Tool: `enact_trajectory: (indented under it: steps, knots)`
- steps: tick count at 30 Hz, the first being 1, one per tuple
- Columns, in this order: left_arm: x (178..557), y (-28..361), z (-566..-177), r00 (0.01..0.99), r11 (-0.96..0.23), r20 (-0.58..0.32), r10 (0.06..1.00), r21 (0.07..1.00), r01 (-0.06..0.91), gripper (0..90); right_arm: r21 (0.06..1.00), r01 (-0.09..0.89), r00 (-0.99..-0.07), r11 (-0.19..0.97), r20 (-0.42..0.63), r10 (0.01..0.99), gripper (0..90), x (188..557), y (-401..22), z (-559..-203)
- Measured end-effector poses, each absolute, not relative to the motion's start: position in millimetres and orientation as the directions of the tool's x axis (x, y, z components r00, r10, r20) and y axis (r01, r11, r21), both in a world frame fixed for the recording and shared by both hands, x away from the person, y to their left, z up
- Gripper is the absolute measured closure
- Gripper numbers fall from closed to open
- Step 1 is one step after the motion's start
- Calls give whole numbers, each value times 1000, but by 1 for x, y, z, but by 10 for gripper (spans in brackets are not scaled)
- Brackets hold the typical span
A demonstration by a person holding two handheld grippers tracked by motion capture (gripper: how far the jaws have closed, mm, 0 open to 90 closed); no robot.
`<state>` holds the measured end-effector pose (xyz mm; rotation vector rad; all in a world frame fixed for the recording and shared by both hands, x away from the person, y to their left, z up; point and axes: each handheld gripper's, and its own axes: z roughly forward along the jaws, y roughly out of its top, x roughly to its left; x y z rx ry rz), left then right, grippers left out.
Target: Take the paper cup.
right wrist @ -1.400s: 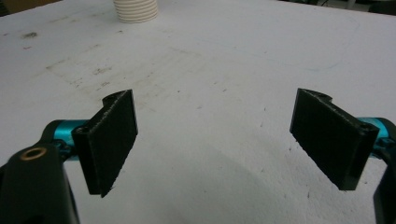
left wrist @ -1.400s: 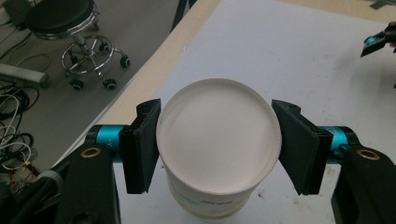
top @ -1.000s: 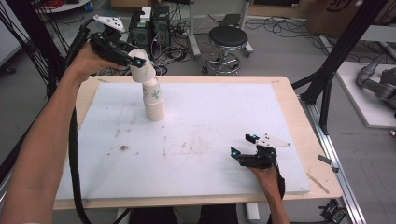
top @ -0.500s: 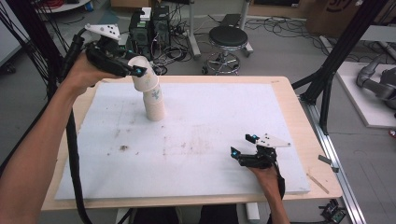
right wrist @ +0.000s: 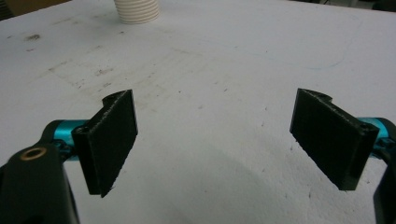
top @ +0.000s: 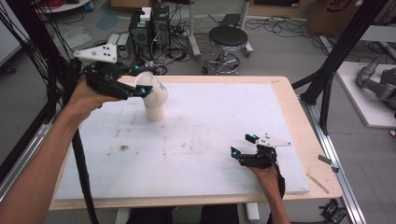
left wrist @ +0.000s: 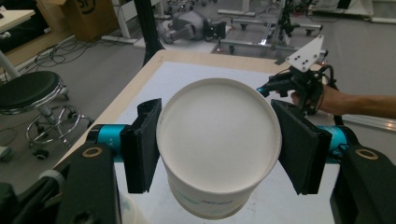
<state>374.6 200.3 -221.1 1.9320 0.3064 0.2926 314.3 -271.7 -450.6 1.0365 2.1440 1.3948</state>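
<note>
So the left gripper [top: 140, 91] is clamped on a white paper cup [top: 152, 91], one jaw on each side just below the rim. The cup is tipped over sideways, mouth pointing back at the hand, and its bottom end sits right above a second, ribbed cup [top: 155, 112] standing on the white mat [top: 210, 140] at the far left of the table. From the left gripper view you look straight into the cup's mouth [left wrist: 219, 140], so its long axis runs along the gripper's line of sight.

The right gripper [top: 243, 149] just rests on the mat near the front right, jaws wide apart with nothing between them, well away from both cups. Left hand is clearly the one in play.
</note>
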Motion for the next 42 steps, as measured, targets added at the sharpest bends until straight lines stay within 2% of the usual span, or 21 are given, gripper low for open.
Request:
enact_trajectory:
  steps: [15,25,33,42]
  knots:
    - [344,190,-293,957,-225,-7,289,972,75,368,898,371,-653,238,71,754,151,314,-271,-451]
    - [327,191,-329,959,-196,-26,282,977,84,367,901,364,-654,236,67,753,151,314,-272,-451]
    - [323,195,-349,959,-150,-43,278,985,87,367,901,364,-654,236,67,754,151,314,-272,-451]
    - [329,188,-359,962,-176,-56,267,979,105,366,900,369,-656,233,74,752,151,314,-272,-451]
